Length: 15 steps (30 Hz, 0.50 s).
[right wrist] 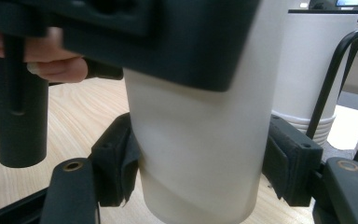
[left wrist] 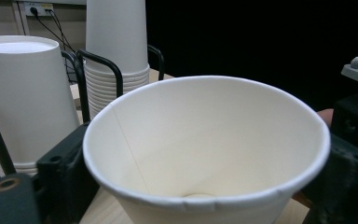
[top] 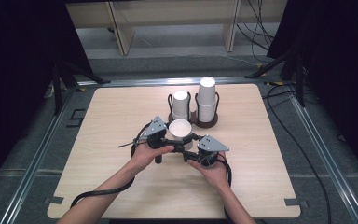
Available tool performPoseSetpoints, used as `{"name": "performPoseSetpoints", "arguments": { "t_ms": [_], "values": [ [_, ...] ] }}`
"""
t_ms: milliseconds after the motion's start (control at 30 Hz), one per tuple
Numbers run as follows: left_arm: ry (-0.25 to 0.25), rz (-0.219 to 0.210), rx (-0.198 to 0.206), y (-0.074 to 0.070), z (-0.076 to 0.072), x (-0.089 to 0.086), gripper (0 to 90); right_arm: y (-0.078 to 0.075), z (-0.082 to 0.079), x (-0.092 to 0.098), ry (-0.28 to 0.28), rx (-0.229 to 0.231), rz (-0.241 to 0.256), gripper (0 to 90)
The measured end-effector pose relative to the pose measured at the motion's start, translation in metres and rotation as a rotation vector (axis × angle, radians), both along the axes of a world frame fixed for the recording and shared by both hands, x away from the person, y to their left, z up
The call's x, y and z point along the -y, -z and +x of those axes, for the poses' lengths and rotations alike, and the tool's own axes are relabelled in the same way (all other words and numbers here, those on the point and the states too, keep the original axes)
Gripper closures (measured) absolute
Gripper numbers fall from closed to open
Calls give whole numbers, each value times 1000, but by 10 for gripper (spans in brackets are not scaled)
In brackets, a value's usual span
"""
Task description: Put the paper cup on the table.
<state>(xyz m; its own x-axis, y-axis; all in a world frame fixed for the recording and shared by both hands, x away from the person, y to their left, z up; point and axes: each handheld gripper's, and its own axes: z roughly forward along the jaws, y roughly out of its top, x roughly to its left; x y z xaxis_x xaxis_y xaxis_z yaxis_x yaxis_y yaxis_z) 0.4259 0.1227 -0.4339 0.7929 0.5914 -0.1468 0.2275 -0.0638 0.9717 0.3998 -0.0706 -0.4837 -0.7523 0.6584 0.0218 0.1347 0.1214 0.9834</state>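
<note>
Both tongs, left point(top: 179, 140) and right point(top: 189, 145), pinch one upright paper cup point(top: 181, 132) (mouth open upward) over the table point(top: 107, 116), just before the cup holder point(top: 204, 122).

A white paper cup point(top: 180, 129) stands upright (mouth open, empty) near the table's middle, clamped between jaws.

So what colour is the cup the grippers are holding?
White, a plain paper cup, cream-tinted inside. It shows best in the left gripper view.

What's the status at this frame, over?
Both grippers, left and right, shut on the upright paper cup. Cup stacks in the holder just behind. Nothing blocking.
</note>
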Motion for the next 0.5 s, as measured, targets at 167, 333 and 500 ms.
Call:
{"name": "performPoseSetpoints", "arguments": {
  "t_ms": [167, 333, 500],
  "values": [
    [3, 10, 23, 0, -2, 0, 164, 0, 1, -1, -11, -7, 5, 329],
    [4, 37, 65, -1, -4, 1, 197, 0, 0, -1, 12, -11, -6, 298],
    [-4, 43, 85, -3, -5, 1, 205, 0, 1, 0, 8, -31, -26, 230]
  ]
}}
